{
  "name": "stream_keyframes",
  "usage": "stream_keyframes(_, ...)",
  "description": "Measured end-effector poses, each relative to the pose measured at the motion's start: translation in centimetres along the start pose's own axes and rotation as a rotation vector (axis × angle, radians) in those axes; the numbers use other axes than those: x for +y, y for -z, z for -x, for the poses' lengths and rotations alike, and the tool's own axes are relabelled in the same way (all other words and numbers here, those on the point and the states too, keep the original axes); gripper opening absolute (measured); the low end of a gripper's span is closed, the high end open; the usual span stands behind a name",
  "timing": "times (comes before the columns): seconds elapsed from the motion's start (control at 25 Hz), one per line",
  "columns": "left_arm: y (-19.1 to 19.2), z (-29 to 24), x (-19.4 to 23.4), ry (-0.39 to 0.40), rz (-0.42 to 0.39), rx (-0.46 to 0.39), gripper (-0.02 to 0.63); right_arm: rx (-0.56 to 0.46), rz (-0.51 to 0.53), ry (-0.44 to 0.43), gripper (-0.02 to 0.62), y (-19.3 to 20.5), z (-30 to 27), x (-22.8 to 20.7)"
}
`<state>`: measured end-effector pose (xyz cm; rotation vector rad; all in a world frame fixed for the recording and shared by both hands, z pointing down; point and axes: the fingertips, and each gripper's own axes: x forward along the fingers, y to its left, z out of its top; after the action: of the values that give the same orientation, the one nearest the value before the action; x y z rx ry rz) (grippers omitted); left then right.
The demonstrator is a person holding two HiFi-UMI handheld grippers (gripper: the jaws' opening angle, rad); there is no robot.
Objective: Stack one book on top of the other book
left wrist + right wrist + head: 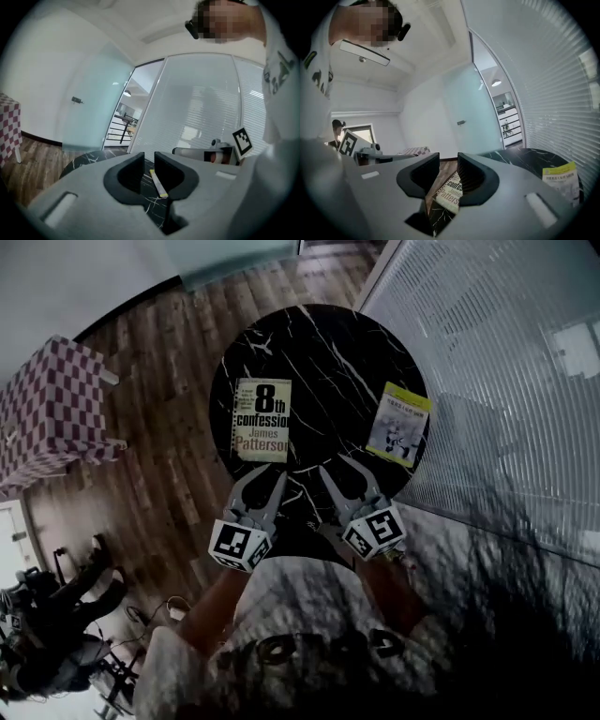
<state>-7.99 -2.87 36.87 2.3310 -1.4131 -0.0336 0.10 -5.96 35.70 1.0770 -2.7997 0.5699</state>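
Note:
Two books lie flat and apart on a round black marble table (319, 343). The cream "8th Confession" paperback (262, 420) is at the left; a thinner yellow-and-white book (398, 424) is at the right rim. Both grippers hover above the table's near edge. The left gripper (268, 476) points toward the paperback, and the right gripper (339, 472) is beside it. Each has a narrow gap between its jaws and holds nothing. In the left gripper view (149, 157) the yellow book (159, 183) shows edge-on through the gap. In the right gripper view (448, 159) the paperback (452, 190) shows beyond the jaws and the yellow book (559, 177) at the right.
A pink-and-white checkered box (47, 409) stands on the wood floor to the left. A glass wall with blinds (487, 362) runs close along the table's right side. Dark equipment (56, 615) sits at lower left.

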Motion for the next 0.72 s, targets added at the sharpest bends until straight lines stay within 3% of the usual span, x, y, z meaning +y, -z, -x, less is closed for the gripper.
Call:
stream_keyframes(0.16, -2.1, 1.9, -4.6, 0.056, -0.04, -0.053, 0.007, -0.028, 0.057, -0.035, 0.093, -1.9, 4.2, 2.7)
stream_keyframes(0.4, -4.9, 4.4, -10.3, 0.138, -0.115, -0.149, 0.003, -0.131, 0.152, -0.052, 0.008, -5.5, 8.9, 5.7)
stream_keyframes(0.56, -6.4, 5.7, -13.7, 0.2, -0.156, -0.19, 0.003, -0.165, 0.194, -0.056, 0.003, -6.7, 11.2, 7.6)
stream_keyframes(0.72, -6.3, 6.1, -15.5, 0.205, -0.17, -0.205, 0.003, -0.197, 0.24, -0.058, 0.002, -6.7, 12.9, 9.0)
